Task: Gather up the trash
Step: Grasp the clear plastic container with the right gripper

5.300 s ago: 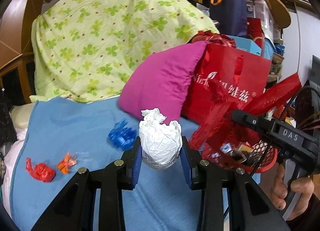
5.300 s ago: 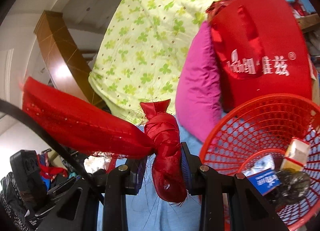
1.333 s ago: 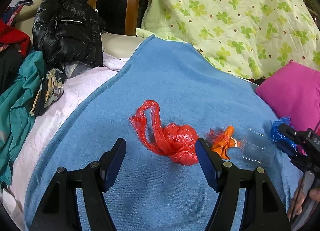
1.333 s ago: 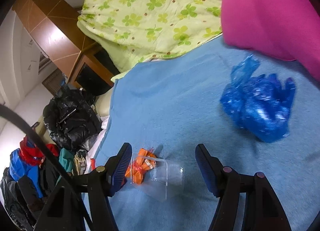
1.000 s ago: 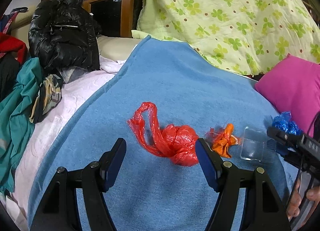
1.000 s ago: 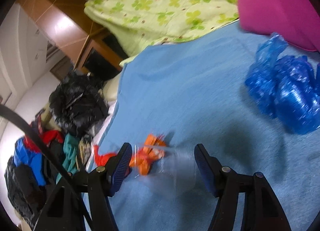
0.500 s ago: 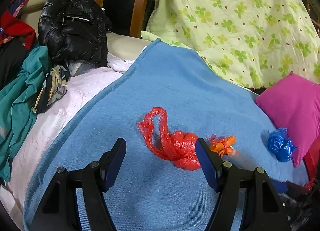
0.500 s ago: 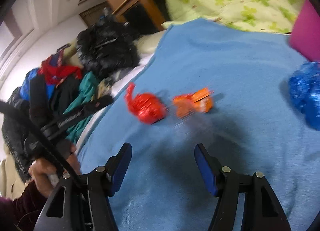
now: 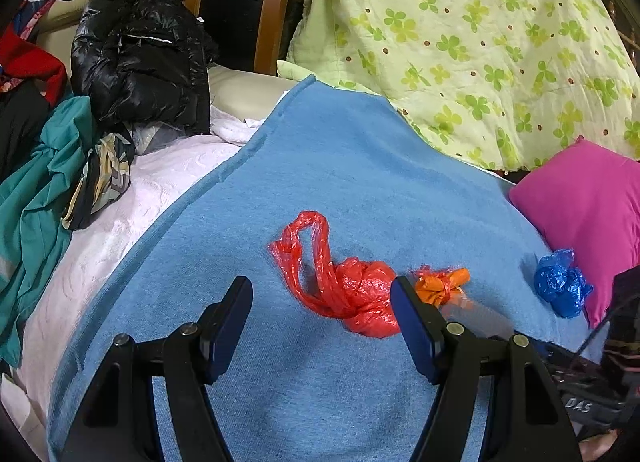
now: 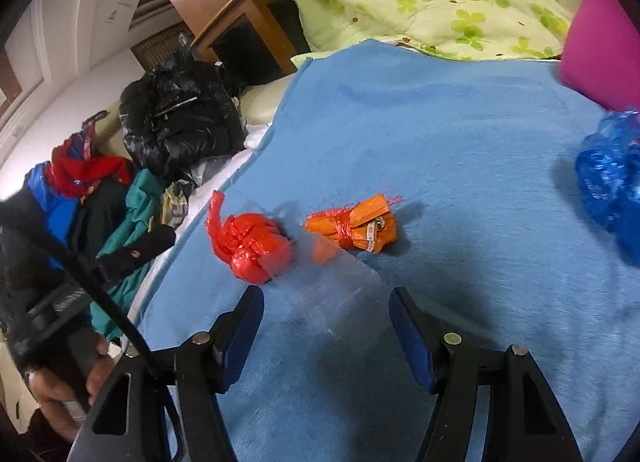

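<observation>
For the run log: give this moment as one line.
left gripper: open, near red bag | right gripper: open, over clear box | nothing held

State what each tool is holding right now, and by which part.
Nothing is held. The left tool is open above the red plastic bag; the right tool is open around a clear plastic container without gripping it.

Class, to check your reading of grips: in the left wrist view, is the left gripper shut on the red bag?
No: the left gripper stands open, and the red bag lies loose on the blue blanket.
</observation>
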The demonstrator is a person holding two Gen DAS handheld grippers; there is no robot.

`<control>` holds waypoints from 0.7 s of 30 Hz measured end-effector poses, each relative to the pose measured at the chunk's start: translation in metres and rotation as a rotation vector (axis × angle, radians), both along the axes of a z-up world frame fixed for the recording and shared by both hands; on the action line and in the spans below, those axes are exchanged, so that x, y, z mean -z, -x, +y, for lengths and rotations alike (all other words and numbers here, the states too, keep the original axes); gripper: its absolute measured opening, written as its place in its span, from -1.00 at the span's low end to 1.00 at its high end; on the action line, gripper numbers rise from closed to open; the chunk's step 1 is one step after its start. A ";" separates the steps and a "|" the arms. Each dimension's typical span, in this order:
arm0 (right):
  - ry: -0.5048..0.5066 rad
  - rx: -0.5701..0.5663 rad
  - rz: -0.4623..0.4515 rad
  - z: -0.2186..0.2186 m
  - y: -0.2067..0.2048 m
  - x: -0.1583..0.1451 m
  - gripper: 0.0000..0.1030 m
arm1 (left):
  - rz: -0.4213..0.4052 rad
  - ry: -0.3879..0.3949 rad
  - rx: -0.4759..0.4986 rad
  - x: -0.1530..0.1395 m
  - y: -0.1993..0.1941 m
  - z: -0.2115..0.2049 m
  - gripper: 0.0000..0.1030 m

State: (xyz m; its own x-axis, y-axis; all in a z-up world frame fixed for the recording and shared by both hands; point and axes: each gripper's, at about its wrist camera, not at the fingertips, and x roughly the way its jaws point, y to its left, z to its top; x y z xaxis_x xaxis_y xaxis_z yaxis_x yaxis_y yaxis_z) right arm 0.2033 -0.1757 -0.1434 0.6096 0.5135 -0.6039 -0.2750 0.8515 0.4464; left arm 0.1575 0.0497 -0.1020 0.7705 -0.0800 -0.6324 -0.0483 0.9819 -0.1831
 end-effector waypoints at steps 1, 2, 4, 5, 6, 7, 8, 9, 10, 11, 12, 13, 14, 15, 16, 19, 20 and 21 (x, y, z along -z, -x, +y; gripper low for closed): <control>-0.005 -0.004 0.002 0.003 -0.001 0.002 0.33 | 0.001 0.000 -0.001 0.000 -0.001 0.001 0.40; -0.002 -0.008 0.002 0.005 -0.001 0.004 0.33 | 0.001 -0.001 -0.002 0.000 -0.001 0.001 0.40; 0.023 -0.023 -0.007 0.013 0.000 0.005 0.23 | 0.004 0.006 -0.006 0.001 -0.002 0.003 0.40; 0.025 -0.032 -0.010 0.015 0.001 0.006 0.05 | 0.004 0.011 -0.007 0.001 -0.002 0.004 0.40; 0.032 -0.039 -0.009 0.017 0.002 0.006 -0.12 | 0.004 0.014 -0.008 0.000 -0.002 0.004 0.40; 0.043 -0.035 -0.006 0.018 0.003 0.007 -0.19 | 0.003 0.016 -0.009 0.000 -0.002 0.004 0.40; 0.050 -0.029 -0.003 0.018 0.004 0.008 -0.24 | 0.001 0.015 -0.009 0.000 -0.002 0.004 0.40; 0.061 -0.015 0.001 0.017 0.005 0.009 -0.24 | 0.000 0.015 -0.008 0.000 -0.002 0.004 0.40; 0.064 -0.007 0.005 0.016 0.005 0.009 -0.25 | -0.001 0.013 -0.007 0.000 -0.001 0.004 0.40; 0.064 -0.001 0.012 0.014 0.005 0.009 -0.25 | -0.002 0.013 -0.007 -0.001 -0.001 0.005 0.40; 0.064 0.009 0.020 0.011 0.006 0.009 -0.25 | -0.002 0.016 -0.008 -0.001 -0.001 0.005 0.40; 0.065 0.026 0.027 0.007 0.006 0.009 -0.25 | -0.003 0.019 -0.008 -0.001 -0.001 0.006 0.40; 0.065 0.040 0.032 0.004 0.007 0.009 -0.25 | -0.003 0.021 -0.009 -0.001 -0.001 0.007 0.40; 0.070 0.067 0.036 -0.003 0.008 0.008 -0.25 | -0.003 0.022 -0.011 -0.001 -0.001 0.007 0.40; 0.077 0.091 0.039 -0.009 0.009 0.007 -0.25 | -0.002 0.024 -0.011 -0.001 -0.001 0.008 0.40; 0.071 0.163 0.055 -0.031 0.012 0.005 -0.25 | 0.001 0.026 -0.008 0.000 -0.001 0.007 0.40; 0.063 0.180 0.047 -0.039 0.014 0.003 -0.25 | 0.001 0.025 -0.006 0.000 -0.001 0.006 0.40; 0.065 0.194 0.037 -0.043 0.015 0.001 -0.25 | 0.000 0.024 -0.003 -0.001 -0.001 0.005 0.40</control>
State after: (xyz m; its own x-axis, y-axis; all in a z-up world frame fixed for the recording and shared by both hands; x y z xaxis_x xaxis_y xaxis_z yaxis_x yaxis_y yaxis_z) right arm 0.1883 -0.2183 -0.1443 0.6702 0.3476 -0.6557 -0.0875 0.9144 0.3953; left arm 0.1585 0.0544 -0.1014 0.7711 -0.0922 -0.6301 -0.0516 0.9771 -0.2062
